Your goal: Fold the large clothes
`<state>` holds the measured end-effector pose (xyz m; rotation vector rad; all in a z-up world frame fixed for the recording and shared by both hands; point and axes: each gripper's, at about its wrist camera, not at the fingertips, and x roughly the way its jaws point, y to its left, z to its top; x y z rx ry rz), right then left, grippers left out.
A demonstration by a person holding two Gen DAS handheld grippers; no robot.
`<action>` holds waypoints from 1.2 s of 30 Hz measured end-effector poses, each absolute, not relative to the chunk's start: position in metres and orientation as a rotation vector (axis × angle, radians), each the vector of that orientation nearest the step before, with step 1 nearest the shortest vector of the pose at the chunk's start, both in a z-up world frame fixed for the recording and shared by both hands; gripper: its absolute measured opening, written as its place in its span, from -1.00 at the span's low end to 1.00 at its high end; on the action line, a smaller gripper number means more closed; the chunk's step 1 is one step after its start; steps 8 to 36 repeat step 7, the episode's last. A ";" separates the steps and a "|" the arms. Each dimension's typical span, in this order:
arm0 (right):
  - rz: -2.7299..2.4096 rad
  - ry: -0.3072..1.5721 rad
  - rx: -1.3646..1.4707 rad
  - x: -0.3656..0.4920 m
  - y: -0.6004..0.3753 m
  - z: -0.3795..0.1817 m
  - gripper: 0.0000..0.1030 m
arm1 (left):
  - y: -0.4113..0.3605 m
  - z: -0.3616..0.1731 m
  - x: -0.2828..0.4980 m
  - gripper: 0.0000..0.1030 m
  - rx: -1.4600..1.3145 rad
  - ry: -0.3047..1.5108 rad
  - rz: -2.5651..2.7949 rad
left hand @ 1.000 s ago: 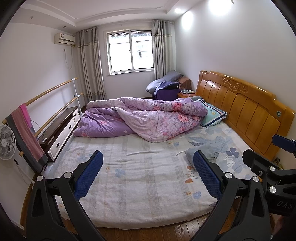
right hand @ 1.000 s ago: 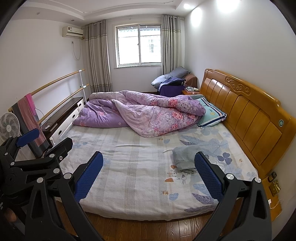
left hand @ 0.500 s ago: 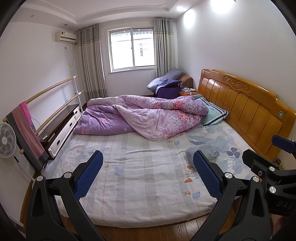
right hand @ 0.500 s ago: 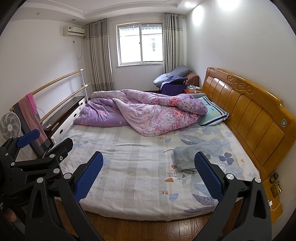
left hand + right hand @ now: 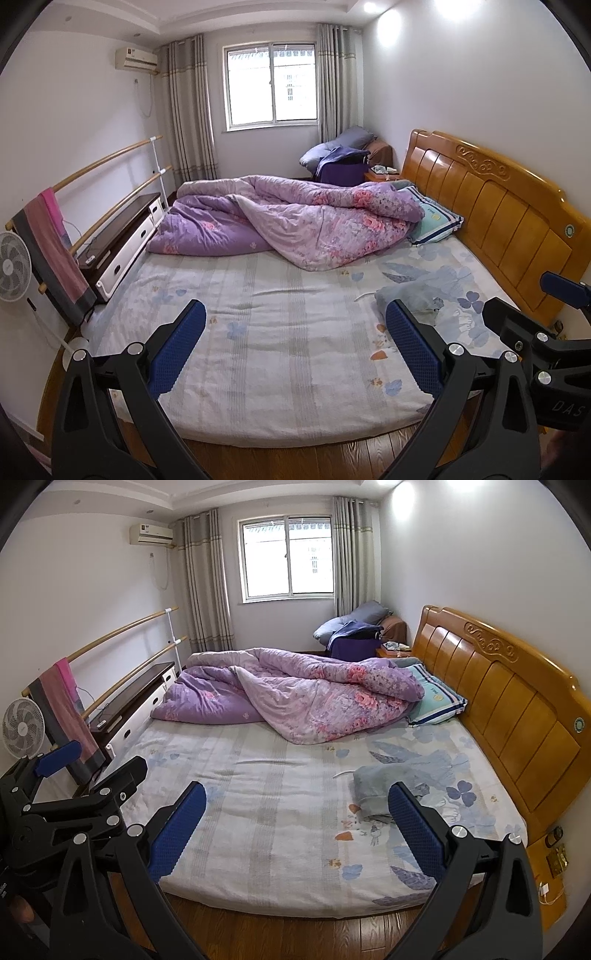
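With both tongs, left (image 5: 293,347) and right (image 5: 295,829), gaping empty, reach toward 2 o'clock where the grey garment (image 5: 380,784) lies bunched on the bed (image 5: 258,812) near the headboard (image 5: 517,709), and pinch 2 corners.

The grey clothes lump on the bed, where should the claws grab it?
Probably by the near edge of the grey garment, coming from the foot of the bed. It lies bunched and flat, and that edge faces the open right claw. The open left claw could take the left side.
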<state>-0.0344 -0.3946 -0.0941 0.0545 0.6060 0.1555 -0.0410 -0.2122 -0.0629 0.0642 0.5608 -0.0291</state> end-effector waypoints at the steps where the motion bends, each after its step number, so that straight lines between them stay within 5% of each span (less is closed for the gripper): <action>1: 0.160 0.616 0.053 -0.030 -0.390 -0.097 0.85 | -0.207 -0.067 -0.036 0.91 0.059 0.574 -0.024; 7: 0.218 0.715 0.052 0.017 -0.341 -0.126 0.85 | -0.157 -0.111 0.009 0.90 0.058 0.739 0.039; 36: 0.218 0.715 0.052 0.017 -0.341 -0.126 0.85 | -0.157 -0.111 0.009 0.90 0.058 0.739 0.039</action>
